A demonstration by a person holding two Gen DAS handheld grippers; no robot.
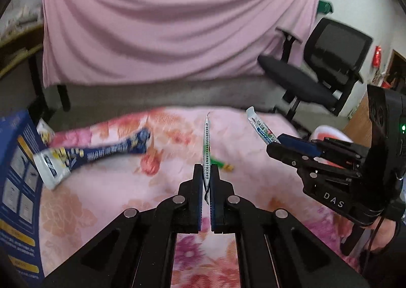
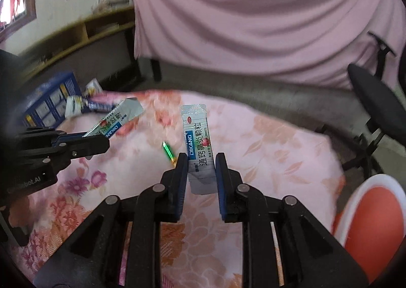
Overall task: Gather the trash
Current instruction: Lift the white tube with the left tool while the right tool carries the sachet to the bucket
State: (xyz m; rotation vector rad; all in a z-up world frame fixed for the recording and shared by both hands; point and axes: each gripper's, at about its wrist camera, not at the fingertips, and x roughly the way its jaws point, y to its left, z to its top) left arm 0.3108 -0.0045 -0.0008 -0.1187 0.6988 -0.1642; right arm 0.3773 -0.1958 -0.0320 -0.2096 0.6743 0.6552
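My left gripper (image 1: 206, 168) is shut on a thin white sachet (image 1: 206, 146), seen edge-on and sticking up past the fingertips. In the right wrist view the same gripper (image 2: 101, 143) comes in from the left with that sachet (image 2: 115, 121) tilted. My right gripper (image 2: 201, 158) is shut on a second white sachet (image 2: 198, 146) with blue and black print, its pads pressing on the long edges. Both sachets hang above the floral cloth (image 2: 266, 151). A crumpled blue wrapper (image 1: 101, 153) and a small green scrap (image 2: 168, 151) lie on the cloth.
A blue printed box (image 1: 17, 173) stands at the cloth's left edge. A red bin with a white rim (image 2: 373, 224) sits low at the right. A black office chair (image 1: 317, 72) stands beyond the cloth, and a pink drape (image 1: 165, 21) hangs behind.
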